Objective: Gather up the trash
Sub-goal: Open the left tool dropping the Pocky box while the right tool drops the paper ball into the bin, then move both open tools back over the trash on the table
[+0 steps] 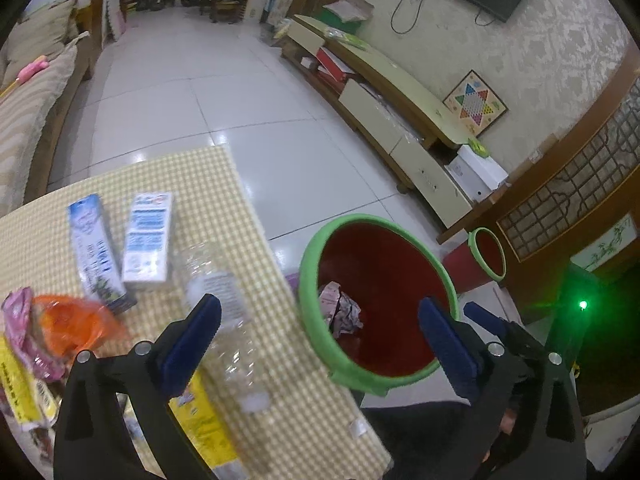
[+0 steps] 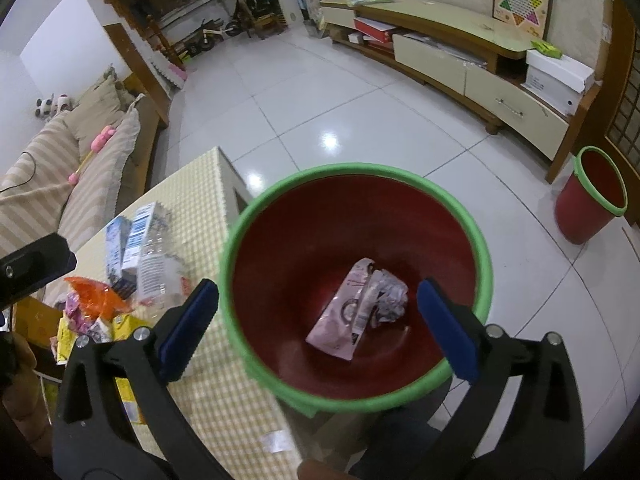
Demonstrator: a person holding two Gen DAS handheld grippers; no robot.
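A red bin with a green rim (image 1: 320, 288) (image 2: 236, 240) stands beside the checkered table (image 1: 208, 184) (image 2: 200, 184). Inside lie a pink wrapper (image 2: 344, 316) and crumpled paper (image 2: 390, 296) (image 1: 344, 312). My right gripper (image 2: 318, 328) is open and empty above the bin. My left gripper (image 1: 320, 344) is open and empty over the table edge and the bin rim. On the table lie a clear plastic bottle (image 1: 228, 320) (image 2: 160, 272), two blue-white cartons (image 1: 148, 236) (image 2: 128, 240), an orange bag (image 1: 72, 324) (image 2: 96, 292), pink wrappers (image 1: 20, 320) and yellow packets (image 1: 200, 420) (image 2: 124, 328).
A second red bin (image 1: 486, 256) (image 2: 592, 200) stands on the tiled floor by a wooden screen. A low TV cabinet (image 1: 400, 120) (image 2: 460, 56) runs along the far wall. A striped sofa (image 1: 28, 112) (image 2: 60, 168) is on the left.
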